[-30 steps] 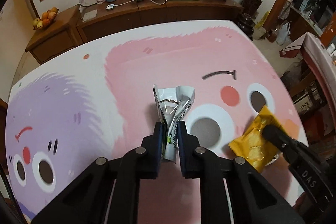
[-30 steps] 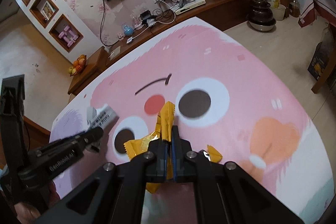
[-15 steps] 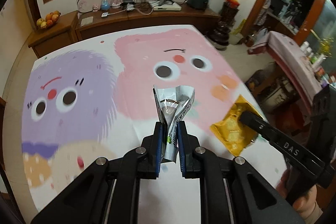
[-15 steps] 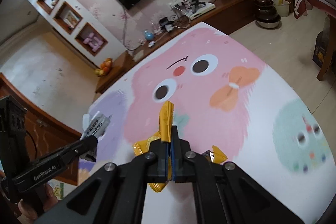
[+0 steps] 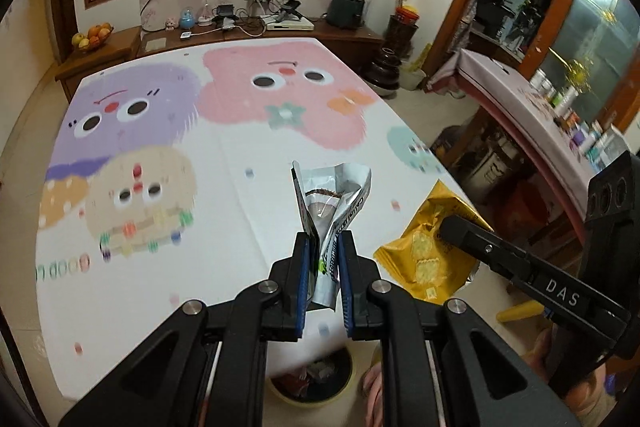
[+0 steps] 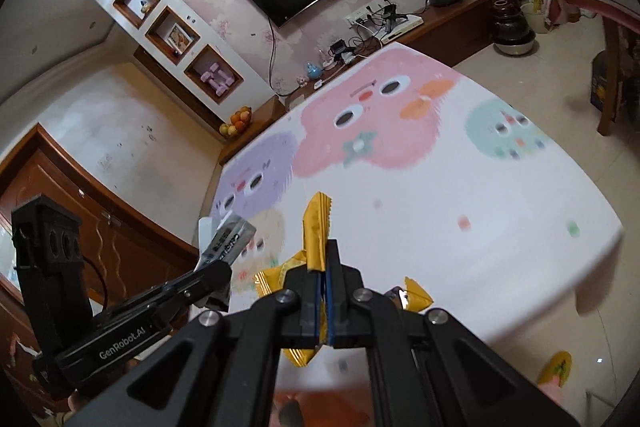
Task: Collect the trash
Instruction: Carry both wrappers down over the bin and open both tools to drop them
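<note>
My left gripper (image 5: 324,239) is shut on a crumpled silver wrapper (image 5: 332,195), which sticks up between its blue pads above the near edge of the cartoon-print table (image 5: 160,131). My right gripper (image 6: 325,259) is shut on a yellow snack wrapper (image 6: 316,223), pinched flat between its pads. In the left wrist view the right gripper (image 5: 450,227) holds the yellow wrapper (image 5: 424,255) just to the right of the silver one. The right wrist view shows the left gripper (image 6: 218,275) at the lower left with the silver wrapper (image 6: 228,241). A yellow-rimmed bin (image 5: 344,387) with trash in it stands on the floor below the left gripper.
A side table (image 5: 532,99) with several bottles stands to the right. Along the far wall runs a wooden cabinet (image 5: 344,35) with cables and a fruit bowl (image 5: 92,35). A yellow item (image 6: 556,367) lies on the floor by the table's near right corner.
Both grippers have drawn back from the far pink part of the table to its near edge and risen, each still holding its wrapper. The bin has come into view below the left gripper.
</note>
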`<state>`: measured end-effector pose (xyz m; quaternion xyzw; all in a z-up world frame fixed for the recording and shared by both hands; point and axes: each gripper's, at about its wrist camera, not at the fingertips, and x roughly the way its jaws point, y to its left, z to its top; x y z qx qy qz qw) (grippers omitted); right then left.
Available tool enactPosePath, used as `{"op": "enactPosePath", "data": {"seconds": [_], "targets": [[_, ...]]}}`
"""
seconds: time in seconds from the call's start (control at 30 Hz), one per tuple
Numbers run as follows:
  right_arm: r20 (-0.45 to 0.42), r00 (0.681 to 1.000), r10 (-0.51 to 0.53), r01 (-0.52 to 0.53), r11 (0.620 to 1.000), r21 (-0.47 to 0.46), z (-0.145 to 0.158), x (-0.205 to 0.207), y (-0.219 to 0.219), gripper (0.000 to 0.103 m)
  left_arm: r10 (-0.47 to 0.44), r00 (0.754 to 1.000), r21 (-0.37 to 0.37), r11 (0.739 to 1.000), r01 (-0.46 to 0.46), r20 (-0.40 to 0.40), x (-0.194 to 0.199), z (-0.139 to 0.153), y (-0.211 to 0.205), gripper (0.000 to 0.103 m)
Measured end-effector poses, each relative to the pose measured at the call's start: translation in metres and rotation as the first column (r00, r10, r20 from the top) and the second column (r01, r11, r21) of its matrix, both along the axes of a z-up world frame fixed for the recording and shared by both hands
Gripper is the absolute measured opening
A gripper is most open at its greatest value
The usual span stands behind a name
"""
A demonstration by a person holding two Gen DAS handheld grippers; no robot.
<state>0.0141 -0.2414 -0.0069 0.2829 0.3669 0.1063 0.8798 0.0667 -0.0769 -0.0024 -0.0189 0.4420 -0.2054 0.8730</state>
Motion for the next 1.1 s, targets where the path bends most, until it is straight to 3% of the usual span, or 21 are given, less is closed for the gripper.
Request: {"op": "enactPosePath", "data": {"seconds": [0.27,0.5,0.73,0.93,1.1], "targets": [[-0.052,0.998,0.018,-0.027,0.985,-0.169,-0.038,-0.092,0.018,0.002,-0.163,0.987,0.111,0.980,0.163,-0.011,-0.087,-0.052,-0.019,0.012],[-0.270,0.962,0.031,-0.073,0.986,-0.148,-0.124,-0.125,0.019,0.002,-0.269,0.955,0.181,0.940,0.288,-0.124,-0.119,-0.126,-0.031,0.012],[-0.426,0.904,-0.029,-0.024,0.993,-0.118,-0.214,-0.127,0.005,0.002,-0.270,0.919,0.237,0.910,0.341,-0.287,-0.127,-0.228,-0.043,0.012],[-0.521,0.851,-0.072,0.022,0.995,-0.102,-0.289,-0.114,-0.004,0.002,-0.215,0.892,0.228,0.919,0.323,-0.397,-0.115,-0.302,-0.048,0.013],[-0.560,0.825,-0.073,0.016,0.994,-0.106,-0.337,-0.103,-0.004,0.004,-0.186,0.886,0.245,0.919,0.310,-0.426,-0.107,-0.343,-0.056,0.018]]}}
